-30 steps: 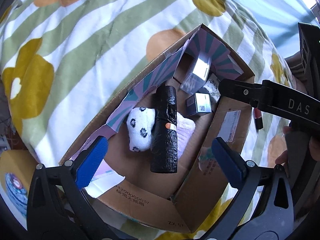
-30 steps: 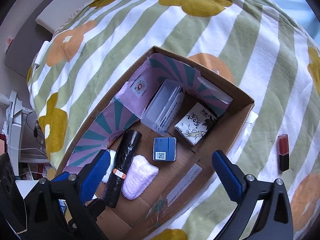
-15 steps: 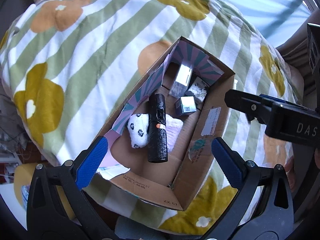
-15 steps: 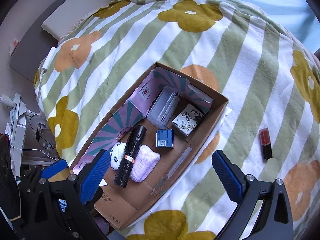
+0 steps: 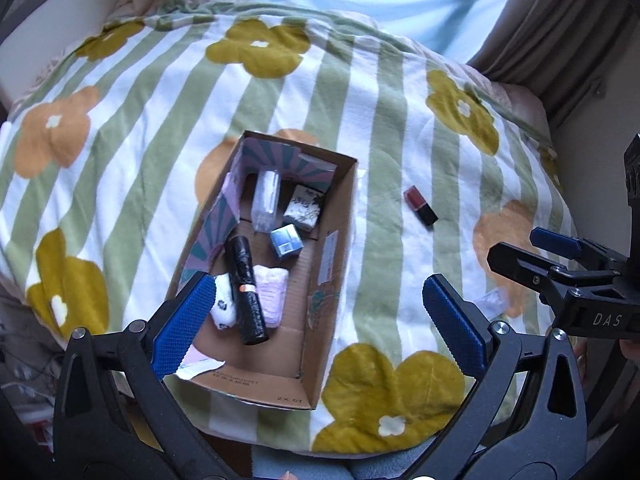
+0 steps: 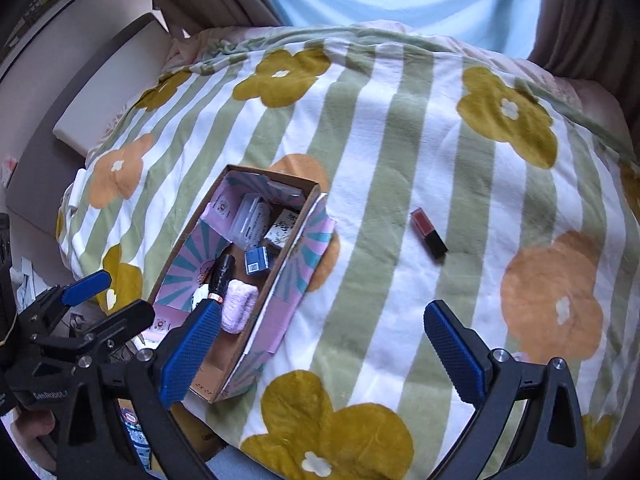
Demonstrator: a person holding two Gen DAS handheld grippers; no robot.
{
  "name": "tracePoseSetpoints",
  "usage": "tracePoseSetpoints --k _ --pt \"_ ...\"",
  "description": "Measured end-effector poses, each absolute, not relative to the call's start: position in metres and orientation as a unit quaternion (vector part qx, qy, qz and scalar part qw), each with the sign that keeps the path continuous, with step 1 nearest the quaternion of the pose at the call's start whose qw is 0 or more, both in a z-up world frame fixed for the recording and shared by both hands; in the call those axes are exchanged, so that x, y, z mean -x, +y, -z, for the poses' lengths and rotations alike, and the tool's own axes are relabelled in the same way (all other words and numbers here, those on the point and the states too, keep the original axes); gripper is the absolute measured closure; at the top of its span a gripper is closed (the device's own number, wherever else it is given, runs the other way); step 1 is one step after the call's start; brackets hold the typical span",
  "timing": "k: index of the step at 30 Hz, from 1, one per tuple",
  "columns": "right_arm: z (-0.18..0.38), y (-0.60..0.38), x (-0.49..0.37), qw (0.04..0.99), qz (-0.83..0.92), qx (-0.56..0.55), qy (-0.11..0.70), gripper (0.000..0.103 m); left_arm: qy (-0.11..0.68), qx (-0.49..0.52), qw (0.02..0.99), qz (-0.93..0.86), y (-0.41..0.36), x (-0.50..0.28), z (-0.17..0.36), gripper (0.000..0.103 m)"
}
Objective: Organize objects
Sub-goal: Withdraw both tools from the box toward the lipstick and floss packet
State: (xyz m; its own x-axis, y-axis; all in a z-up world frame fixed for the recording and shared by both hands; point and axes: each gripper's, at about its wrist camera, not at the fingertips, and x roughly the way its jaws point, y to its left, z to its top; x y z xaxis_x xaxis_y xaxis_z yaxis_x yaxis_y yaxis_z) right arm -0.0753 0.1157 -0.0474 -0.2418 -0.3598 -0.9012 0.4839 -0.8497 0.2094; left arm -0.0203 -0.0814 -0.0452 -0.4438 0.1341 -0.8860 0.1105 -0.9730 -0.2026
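Both the left hand-held gripper and the right hand-held gripper hang wide open and empty above the bed's near edge, since the red-and-black lipstick lies outside the open cardboard box, probably next for collection.

The left gripper is held wide open above a cardboard box on a striped flowered blanket, in which a black roll is laid, while a red lipstick is seen apart on the blanket.
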Motion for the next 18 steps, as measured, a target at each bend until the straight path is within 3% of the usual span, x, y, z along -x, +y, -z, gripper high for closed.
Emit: tracePoseSetpoints --k 10,18 --pt "0.034 0.198 0.055 0.204 0.821 -0.531 0.042 0.001 -0.059 0.524 0.093 -0.845 -0.012 0.035 0.037 0.000" --pt "0.039 0.248 0.053 0.138 0.837 -0.524 0.081 0.001 -0.013 0.515 0.140 -0.846 0.040 0.063 0.035 0.000"
